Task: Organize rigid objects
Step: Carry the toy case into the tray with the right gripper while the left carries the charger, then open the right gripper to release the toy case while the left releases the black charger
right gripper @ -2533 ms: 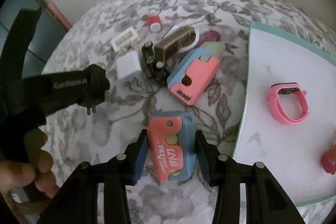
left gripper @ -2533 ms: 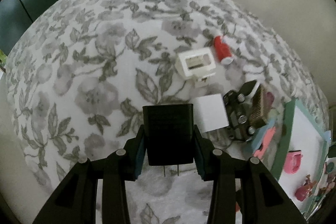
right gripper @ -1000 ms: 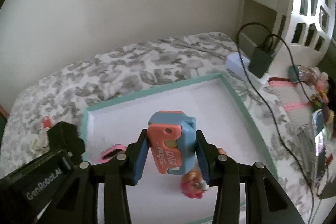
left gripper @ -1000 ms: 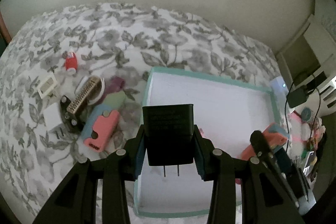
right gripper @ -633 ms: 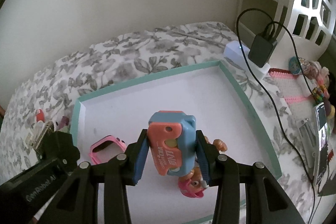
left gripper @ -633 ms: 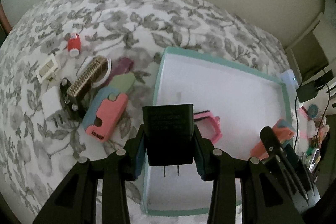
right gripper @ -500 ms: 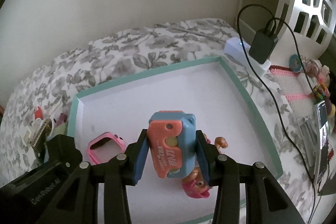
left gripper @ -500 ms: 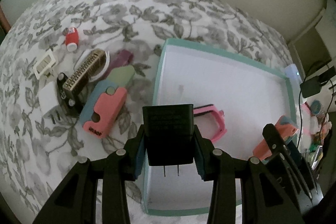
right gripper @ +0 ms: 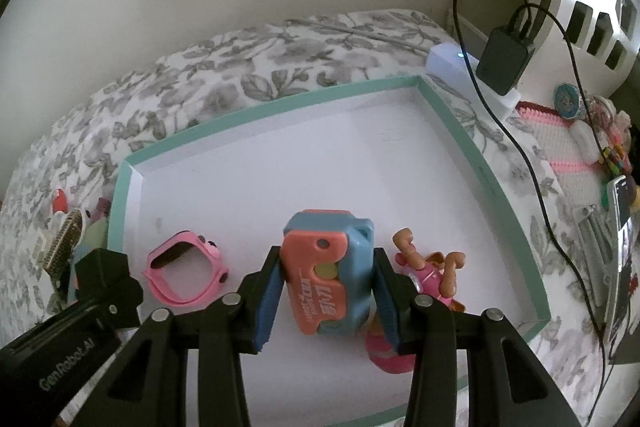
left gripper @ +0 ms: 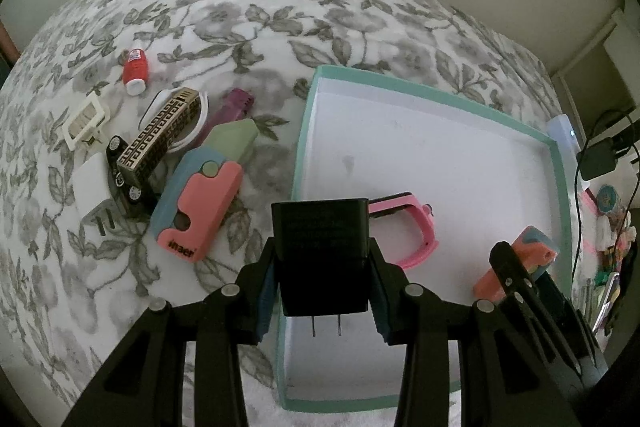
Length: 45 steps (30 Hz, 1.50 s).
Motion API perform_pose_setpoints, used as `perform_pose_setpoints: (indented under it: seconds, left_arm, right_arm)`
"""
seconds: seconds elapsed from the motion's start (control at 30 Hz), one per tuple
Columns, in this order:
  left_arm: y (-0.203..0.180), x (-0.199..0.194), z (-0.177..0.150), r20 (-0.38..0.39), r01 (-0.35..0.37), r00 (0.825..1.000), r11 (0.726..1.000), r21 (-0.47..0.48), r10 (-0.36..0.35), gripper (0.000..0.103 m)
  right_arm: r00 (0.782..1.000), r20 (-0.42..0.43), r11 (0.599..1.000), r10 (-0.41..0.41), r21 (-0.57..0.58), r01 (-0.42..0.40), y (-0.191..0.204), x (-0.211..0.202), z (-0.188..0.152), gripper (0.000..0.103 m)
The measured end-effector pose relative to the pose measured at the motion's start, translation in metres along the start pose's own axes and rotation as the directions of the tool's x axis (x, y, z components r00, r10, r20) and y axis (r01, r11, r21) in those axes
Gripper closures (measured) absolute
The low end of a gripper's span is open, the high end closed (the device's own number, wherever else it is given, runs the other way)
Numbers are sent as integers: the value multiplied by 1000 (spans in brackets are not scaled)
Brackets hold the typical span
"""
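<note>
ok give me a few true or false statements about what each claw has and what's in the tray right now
1. The left claw is shut on a black plug adapter. True.
2. The right claw is empty. False: it grips a blue and coral case.
3. A pink watch lies inside the teal tray. True.
4. The red bottle is in the tray. False: it lies on the floral bedspread, left of the tray.
5. A pink toy figure lies in the tray beside the right claw. True.
6. The tray holds nothing. False: the watch and the toy figure are in it.
</note>
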<state>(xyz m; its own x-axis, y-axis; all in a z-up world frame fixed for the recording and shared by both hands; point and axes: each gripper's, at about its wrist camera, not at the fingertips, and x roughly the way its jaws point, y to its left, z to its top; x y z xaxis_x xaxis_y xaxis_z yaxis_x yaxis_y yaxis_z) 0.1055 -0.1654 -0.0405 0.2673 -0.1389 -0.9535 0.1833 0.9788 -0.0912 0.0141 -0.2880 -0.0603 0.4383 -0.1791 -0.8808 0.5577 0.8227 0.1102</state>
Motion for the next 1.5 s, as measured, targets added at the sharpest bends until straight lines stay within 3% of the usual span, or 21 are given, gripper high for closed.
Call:
perform_pose_setpoints:
  seconds: [0.4, 0.53, 0.8, 0.93, 1.1, 1.3, 1.5]
  left_arm:
    - [1, -4, -1, -5, 19, 1000, 1000, -9, -19, 61]
    - [-4, -7, -1, -3, 84, 996, 996, -3, -84, 61]
    - [-14, 1, -5, -28, 37, 999, 998, 48, -35, 60]
    - [-13, -4, -4, -10, 35, 999, 998, 50, -34, 53]
    - [-10, -11, -1, 10, 16, 1000, 999, 46, -17, 53]
    - [-6, -25, 2, 57, 2, 998, 999, 43, -4, 53]
    - [4, -35, 8, 116, -86, 990, 996, 15, 84, 52]
  right_arm:
    - [1000, -15, 1000, -26, 3, 27, -3, 1, 0, 57]
    - [999, -19, 999, -32, 7, 32, -4, 1, 0, 57]
    - [999, -25, 999, -45, 6, 45, -5, 1, 0, 57]
    - [999, -32, 999, -41, -5, 41, -3, 3, 0, 57]
    - [999, -23, 999, -47, -23, 47, 0, 0, 1, 46]
    - [999, 9, 998, -39, -45, 39, 7, -9, 3, 45]
    - [999, 36, 997, -40, -61, 42, 12, -15, 4, 45]
